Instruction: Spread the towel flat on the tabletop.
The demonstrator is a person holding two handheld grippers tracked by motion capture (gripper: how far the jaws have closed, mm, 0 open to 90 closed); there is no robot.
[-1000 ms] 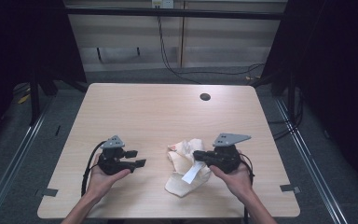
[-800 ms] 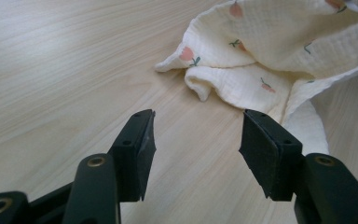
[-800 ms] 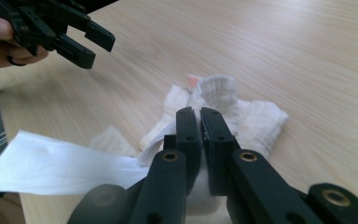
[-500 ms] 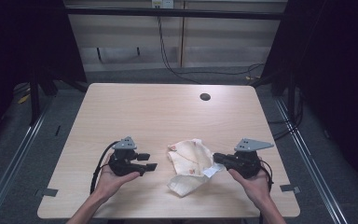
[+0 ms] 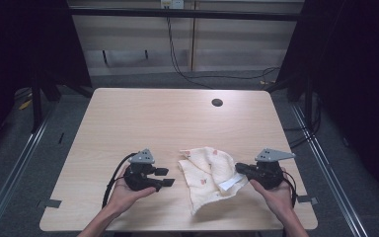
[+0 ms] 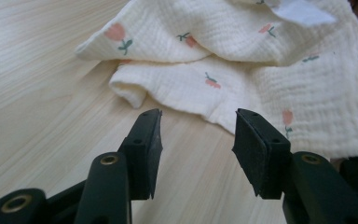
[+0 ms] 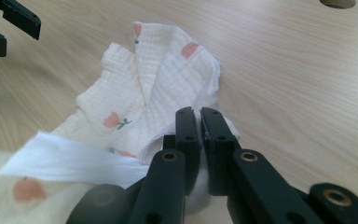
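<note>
Left gripper (image 5: 165, 177) low over the table (image 5: 143, 118), jaws apart with nothing between them, having just been closing a little; pads (image 6: 256, 149) aimed at the near hem of the cloth (image 5: 208, 173), just beside it but not touching. Cloth lying rumpled near the front edge, between the two grippers, long axis running roughly from the far left corner toward the near side, a white label (image 5: 230, 183) sticking out on its right. Right gripper (image 5: 240, 169) clenched on the cloth's right edge, fabric pinched between the shut pads (image 7: 186, 135). Left hand the free one and near the loose left corner (image 6: 128, 95). Lower layers hidden under the folds; hard to tell which hem belongs to which corner.
</note>
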